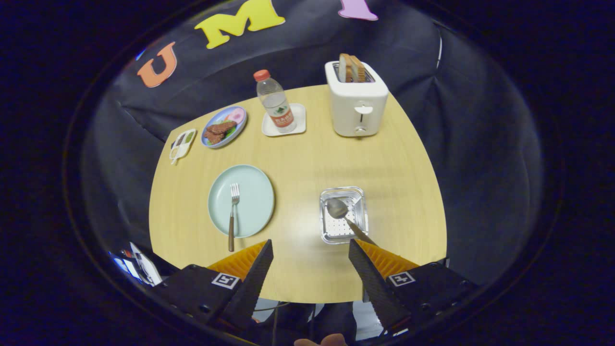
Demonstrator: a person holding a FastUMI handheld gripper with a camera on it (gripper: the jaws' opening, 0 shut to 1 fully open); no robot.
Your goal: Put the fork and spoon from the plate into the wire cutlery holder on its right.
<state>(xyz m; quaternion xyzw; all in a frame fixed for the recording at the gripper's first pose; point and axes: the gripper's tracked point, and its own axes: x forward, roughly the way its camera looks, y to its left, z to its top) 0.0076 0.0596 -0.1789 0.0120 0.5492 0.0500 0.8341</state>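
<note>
Your hand-held gripper (311, 252) is spread wide and grasping nothing, its two fingers hanging above the near edge of the surface (307, 158). The spoon (347, 217) already lies in the wire cutlery holder (343, 214), bowl down inside and handle leaning out over the near rim toward your right finger. What remains is the fork (233, 214): it lies on the pale green plate (241, 200), ahead of you and off to the left, just beyond your left finger. Its long axis runs almost straight away from you, tines at the far end near the plate's middle, wooden handle pointing back at you and overhanging the near rim of the plate onto the surface. So the handle end is the nearer part, and your fingers as they stand would straddle the fork across its width; I judge you need to shift left and forward, then close on the handle
</note>
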